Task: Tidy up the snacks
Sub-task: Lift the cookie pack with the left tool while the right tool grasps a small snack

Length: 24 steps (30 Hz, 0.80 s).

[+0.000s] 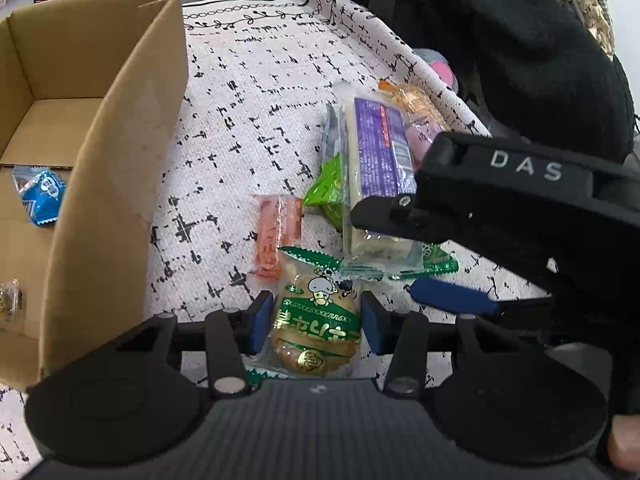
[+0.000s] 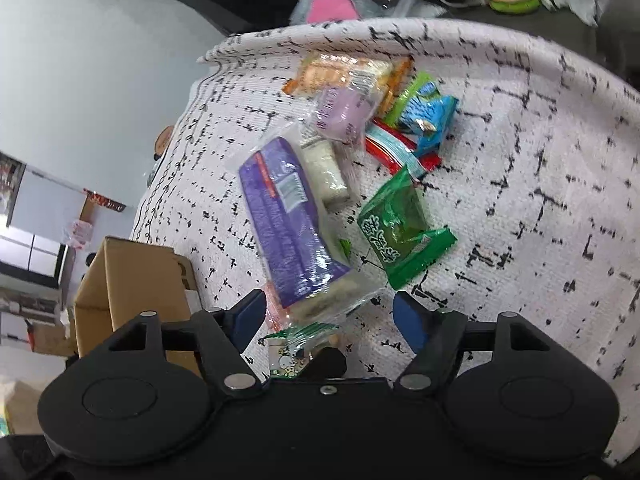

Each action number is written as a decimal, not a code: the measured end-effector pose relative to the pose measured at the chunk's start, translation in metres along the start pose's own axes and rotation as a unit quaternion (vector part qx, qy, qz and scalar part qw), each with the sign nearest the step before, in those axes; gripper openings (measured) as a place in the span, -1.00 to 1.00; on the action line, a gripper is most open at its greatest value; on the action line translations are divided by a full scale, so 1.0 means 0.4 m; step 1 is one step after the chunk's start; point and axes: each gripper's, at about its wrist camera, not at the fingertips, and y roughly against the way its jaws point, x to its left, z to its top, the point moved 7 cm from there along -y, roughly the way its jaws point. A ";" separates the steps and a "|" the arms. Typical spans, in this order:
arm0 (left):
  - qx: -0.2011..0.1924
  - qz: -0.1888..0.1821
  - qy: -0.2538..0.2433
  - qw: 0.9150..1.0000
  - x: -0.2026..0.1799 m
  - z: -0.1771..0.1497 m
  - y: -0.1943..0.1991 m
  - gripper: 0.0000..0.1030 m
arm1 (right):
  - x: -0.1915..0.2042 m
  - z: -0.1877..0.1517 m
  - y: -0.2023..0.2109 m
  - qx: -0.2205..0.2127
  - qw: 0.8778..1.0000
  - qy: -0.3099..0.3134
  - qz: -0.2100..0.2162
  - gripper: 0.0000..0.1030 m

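White cloth-covered table (image 1: 248, 92) with black dash print. On it: open cardboard box (image 1: 116, 152) at left, orange snack pack (image 1: 278, 232) near centre, loose snack pile (image 2: 360, 120) at right.

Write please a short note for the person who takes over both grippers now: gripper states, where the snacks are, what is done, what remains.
Left gripper: shut on the green-trimmed pastry packet, beside the cardboard box.
Right gripper: open around the near end of the purple-labelled packet, not gripping.
Done: blue packet and one small clear-wrapped snack lie in the box.
Left: orange packet, green packet and the pile beyond remain on the tablecloth.
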 end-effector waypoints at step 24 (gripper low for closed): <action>-0.030 0.010 0.008 0.999 -0.001 0.036 0.083 -0.11 | 0.014 0.026 0.122 -0.081 0.994 -0.006 0.073 -0.83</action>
